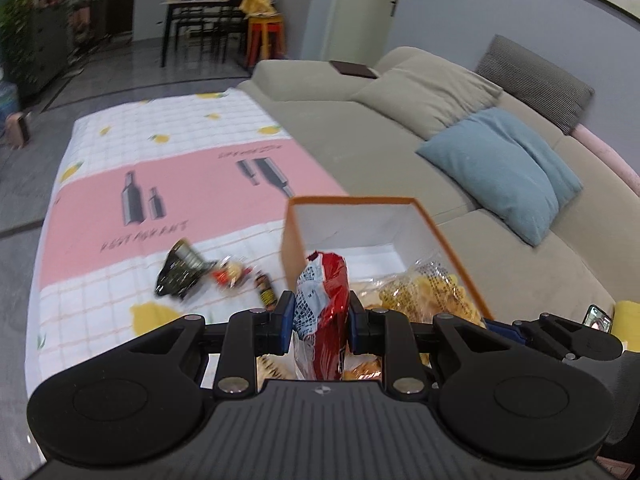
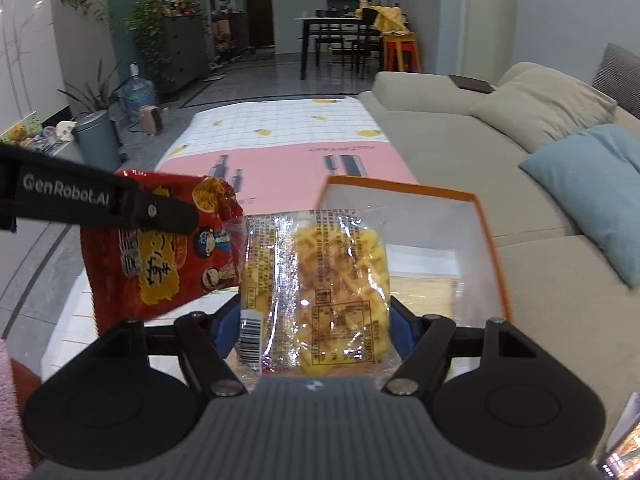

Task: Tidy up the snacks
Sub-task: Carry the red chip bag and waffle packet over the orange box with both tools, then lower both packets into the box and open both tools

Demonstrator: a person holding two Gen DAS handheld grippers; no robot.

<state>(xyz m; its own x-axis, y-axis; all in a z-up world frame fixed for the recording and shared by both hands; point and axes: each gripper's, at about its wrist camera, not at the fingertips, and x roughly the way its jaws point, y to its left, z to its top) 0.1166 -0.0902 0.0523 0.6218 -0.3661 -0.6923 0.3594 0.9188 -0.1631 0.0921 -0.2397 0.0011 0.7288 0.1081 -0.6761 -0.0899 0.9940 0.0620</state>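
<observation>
My left gripper [image 1: 320, 322] is shut on a red snack bag [image 1: 322, 308], held upright beside the orange-rimmed white box [image 1: 352, 200]. In the right wrist view the same red snack bag [image 2: 160, 248] hangs from the left gripper's arm at the left. My right gripper [image 2: 316, 320] is shut on a clear bag of yellow snacks [image 2: 320, 280], held over the box [image 2: 492, 240]; this bag also shows in the left wrist view [image 1: 432, 292]. A black packet [image 1: 180, 276], a small clear packet [image 1: 232, 274] and a small dark packet [image 1: 266, 292] lie on the tablecloth.
The low table wears a pink and white checked cloth [image 1: 180, 184]. A beige sofa [image 1: 360, 128] with a blue cushion [image 1: 504, 172] runs along the right. A phone [image 1: 598, 318] lies at the right edge. Dining table and stools stand far behind.
</observation>
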